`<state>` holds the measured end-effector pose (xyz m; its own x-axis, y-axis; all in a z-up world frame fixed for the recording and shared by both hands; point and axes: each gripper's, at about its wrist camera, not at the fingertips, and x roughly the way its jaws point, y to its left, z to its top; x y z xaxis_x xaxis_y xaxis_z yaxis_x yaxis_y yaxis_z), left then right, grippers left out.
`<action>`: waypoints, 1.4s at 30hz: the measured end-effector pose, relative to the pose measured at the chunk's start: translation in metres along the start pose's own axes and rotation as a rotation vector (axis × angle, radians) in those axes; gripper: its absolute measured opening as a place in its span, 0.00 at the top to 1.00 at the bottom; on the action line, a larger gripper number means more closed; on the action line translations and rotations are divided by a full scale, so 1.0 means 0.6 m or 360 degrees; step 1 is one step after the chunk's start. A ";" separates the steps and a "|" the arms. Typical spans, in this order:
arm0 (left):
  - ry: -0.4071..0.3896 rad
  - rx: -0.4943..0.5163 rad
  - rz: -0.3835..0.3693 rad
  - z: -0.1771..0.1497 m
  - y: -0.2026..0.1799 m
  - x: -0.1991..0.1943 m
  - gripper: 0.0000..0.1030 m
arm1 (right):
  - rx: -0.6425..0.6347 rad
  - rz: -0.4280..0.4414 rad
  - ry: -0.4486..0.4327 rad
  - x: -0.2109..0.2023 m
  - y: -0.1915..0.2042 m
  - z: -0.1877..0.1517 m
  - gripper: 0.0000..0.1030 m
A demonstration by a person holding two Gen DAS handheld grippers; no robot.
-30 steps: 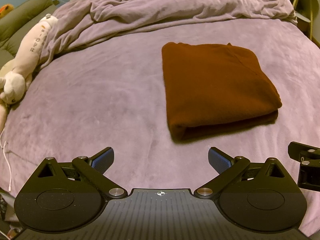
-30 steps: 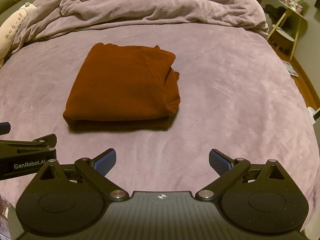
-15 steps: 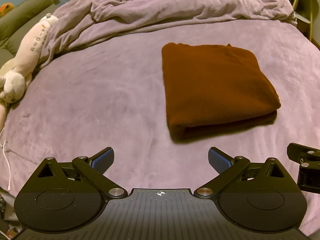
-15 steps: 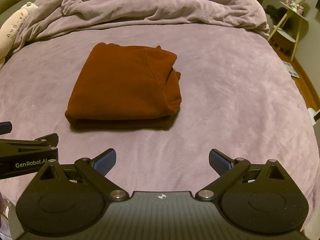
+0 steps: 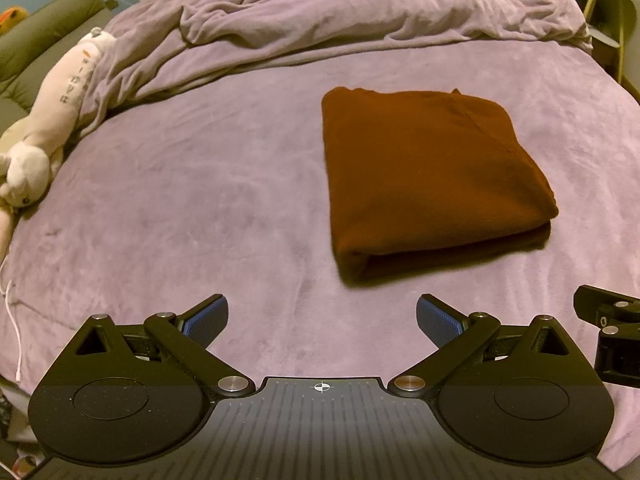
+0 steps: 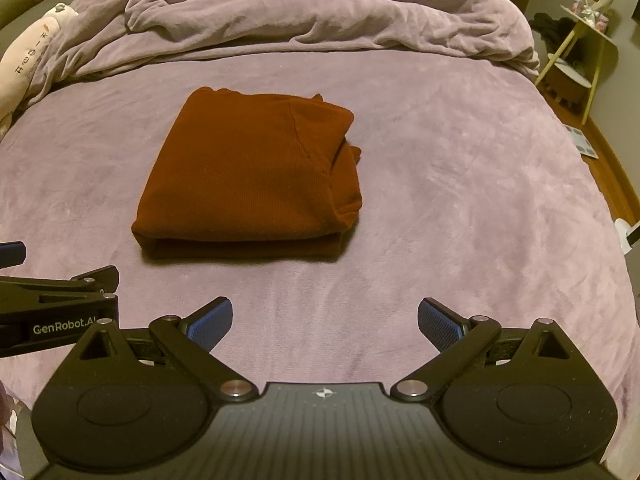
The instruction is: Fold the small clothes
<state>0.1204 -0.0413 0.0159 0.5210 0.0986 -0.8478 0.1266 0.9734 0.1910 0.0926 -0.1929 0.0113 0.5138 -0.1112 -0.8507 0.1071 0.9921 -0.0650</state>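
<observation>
A rust-brown garment (image 5: 428,176) lies folded into a thick rectangle on the purple bedspread (image 5: 200,200). In the right wrist view the garment (image 6: 252,180) sits ahead and left of centre. My left gripper (image 5: 322,320) is open and empty, held back from the garment's near edge. My right gripper (image 6: 325,322) is open and empty too, just short of the garment. Each gripper's side shows at the edge of the other's view.
A bunched purple duvet (image 5: 360,12) lies across the far side of the bed. A white plush toy (image 5: 44,128) lies at the left edge, with a white cable (image 5: 14,332) below it. A small side table (image 6: 580,52) stands off the bed at right.
Both grippers have drifted back slightly from the garment. The garment has not moved and both grippers stay open.
</observation>
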 end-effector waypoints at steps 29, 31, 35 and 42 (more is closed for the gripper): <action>0.0005 0.0006 -0.0013 0.000 0.006 0.003 0.00 | 0.0002 0.0010 0.0015 0.001 -0.003 0.001 0.04; 0.0006 0.0005 -0.0017 0.000 0.007 0.003 0.00 | -0.0002 0.0014 0.0020 0.001 -0.004 0.002 0.04; 0.0011 0.0017 -0.0018 0.000 0.006 0.006 0.00 | -0.0006 0.0011 0.0025 0.004 -0.004 0.002 0.04; 0.0028 0.0033 -0.0020 -0.003 0.001 0.011 0.00 | 0.0009 0.0013 0.0032 0.008 -0.005 0.001 0.04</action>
<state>0.1222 -0.0399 0.0097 0.5045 0.0902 -0.8587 0.1508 0.9700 0.1905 0.0950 -0.1962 0.0078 0.4978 -0.1018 -0.8613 0.1079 0.9926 -0.0550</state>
